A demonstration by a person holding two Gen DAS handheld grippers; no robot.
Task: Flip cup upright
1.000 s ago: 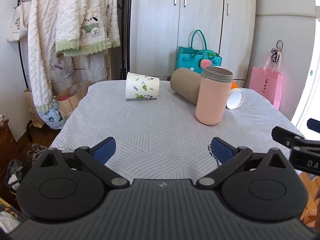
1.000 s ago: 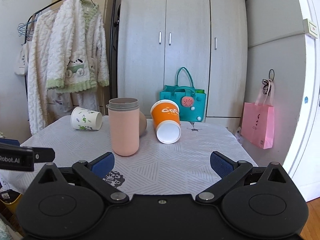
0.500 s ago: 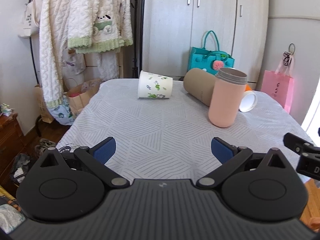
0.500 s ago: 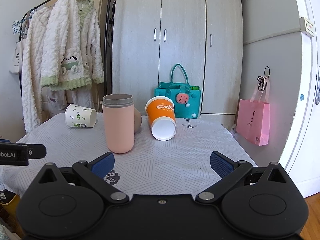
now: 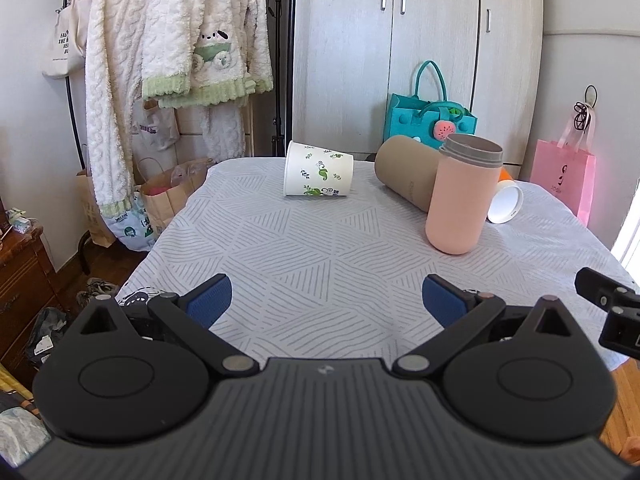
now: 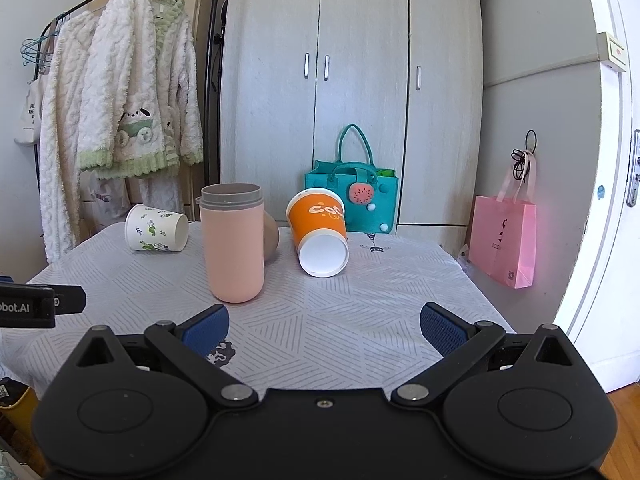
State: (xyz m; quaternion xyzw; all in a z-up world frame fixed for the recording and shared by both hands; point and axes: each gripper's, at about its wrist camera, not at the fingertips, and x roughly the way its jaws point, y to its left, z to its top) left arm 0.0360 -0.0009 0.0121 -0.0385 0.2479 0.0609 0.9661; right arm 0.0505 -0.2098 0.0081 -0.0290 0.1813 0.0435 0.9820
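A pink cup (image 5: 462,196) (image 6: 233,242) with a grey rim stands upright on the table. A white leaf-print paper cup (image 5: 318,175) (image 6: 156,227) lies on its side at the back left. A tan cup (image 5: 406,176) (image 6: 271,236) lies on its side behind the pink cup. An orange cup (image 6: 320,230) lies on its side, white mouth toward me; only its rim shows in the left wrist view (image 5: 505,202). My left gripper (image 5: 326,302) and my right gripper (image 6: 324,324) are both open and empty, above the table's near edge, well short of the cups.
The table (image 5: 320,264) has a grey patterned cloth. A clothes rack with white robes (image 5: 168,40) stands at the left. A teal bag (image 6: 352,196) and a pink bag (image 6: 502,240) sit by the wardrobe (image 6: 352,80). Bags and shoes lie on the floor at the left.
Both grippers have drawn back slightly from the table and stayed open. The left view has turned a little to the left. The cups have not moved.
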